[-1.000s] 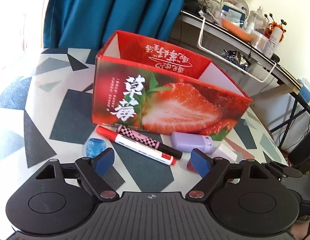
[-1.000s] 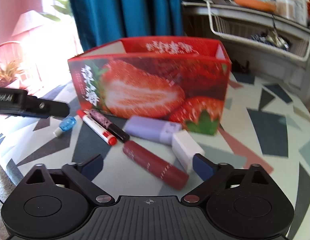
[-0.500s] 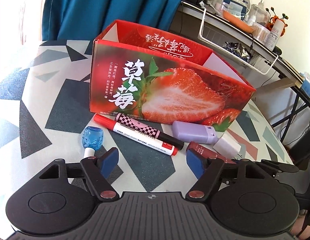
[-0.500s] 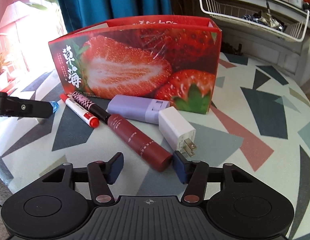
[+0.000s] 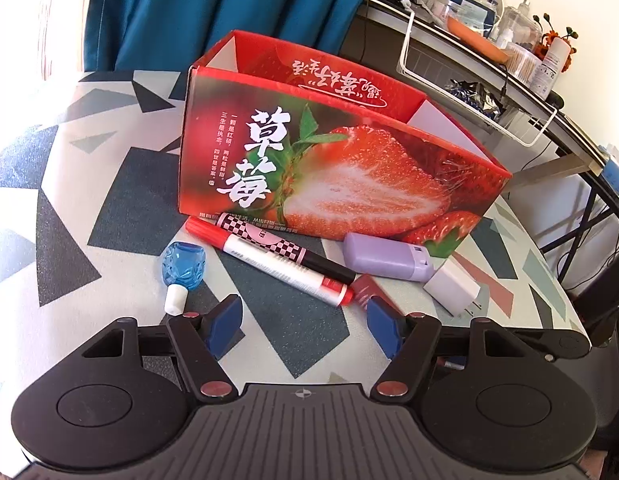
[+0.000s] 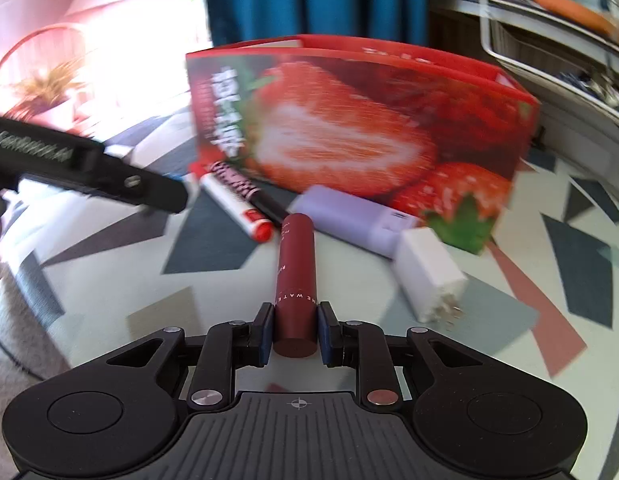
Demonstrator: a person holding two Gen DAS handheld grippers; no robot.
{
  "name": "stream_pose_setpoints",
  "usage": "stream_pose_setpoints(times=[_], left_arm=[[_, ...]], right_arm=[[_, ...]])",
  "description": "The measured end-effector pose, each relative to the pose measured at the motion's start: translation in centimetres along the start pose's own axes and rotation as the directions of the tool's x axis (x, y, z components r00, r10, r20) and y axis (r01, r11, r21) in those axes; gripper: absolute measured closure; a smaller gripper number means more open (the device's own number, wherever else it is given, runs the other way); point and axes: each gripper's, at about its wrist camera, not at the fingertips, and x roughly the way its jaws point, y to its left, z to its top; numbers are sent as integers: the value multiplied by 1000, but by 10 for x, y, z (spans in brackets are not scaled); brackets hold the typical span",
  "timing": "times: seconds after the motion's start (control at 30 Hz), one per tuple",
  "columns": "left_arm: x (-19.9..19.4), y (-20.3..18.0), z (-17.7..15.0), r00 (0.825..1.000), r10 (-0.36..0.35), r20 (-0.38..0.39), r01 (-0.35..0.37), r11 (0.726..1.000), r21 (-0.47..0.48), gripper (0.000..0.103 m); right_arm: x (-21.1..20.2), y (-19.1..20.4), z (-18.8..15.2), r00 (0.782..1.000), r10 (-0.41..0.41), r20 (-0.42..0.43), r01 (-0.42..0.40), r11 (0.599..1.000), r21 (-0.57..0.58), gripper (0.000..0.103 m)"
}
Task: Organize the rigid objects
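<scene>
Right wrist view: right gripper [image 6: 294, 330] jaws pinch the maroon tube [image 6: 296, 280] at its near end.
Tube points toward the box [image 6: 361, 120], over the worktop [image 6: 109, 280]. Left gripper [image 5: 305, 326] jaws just narrowed, still spread, nothing between; markers [image 5: 269, 260] just ahead.

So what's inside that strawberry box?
Only the strawberry box inner walls show: red back panel with white lettering, pale end flaps. Its front wall hides the floor, so any contents can't be seen.

One box [image 5: 341, 168], two markers [image 5: 269, 266] — one charger [image 5: 451, 290], one tube [image 6: 296, 276].
</scene>
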Motion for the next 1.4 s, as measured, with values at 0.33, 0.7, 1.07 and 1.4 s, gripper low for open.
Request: stream_pose_setpoints(times=[0.33, 0.7, 1.07, 1.4], left_arm=[[7, 0, -3, 1000, -8, -25, 8, 1000, -4, 35], [27, -9, -8, 995, -56, -87, 57, 998, 10, 56], [46, -26, 5, 990, -110, -89, 114, 993, 42, 60], [74, -54, 26, 980, -174, -96, 184, 977, 105, 60]], right_arm=[[0, -5, 1, 999, -43, 0, 43, 999, 6, 78], [-8, -45, -5, 994, -108, 21, 102, 976, 192, 71], [-7, -63, -7, 993, -110, 35, 96, 956, 275, 83], [-7, -59, -6, 993, -109, 50, 94, 965, 244, 83]])
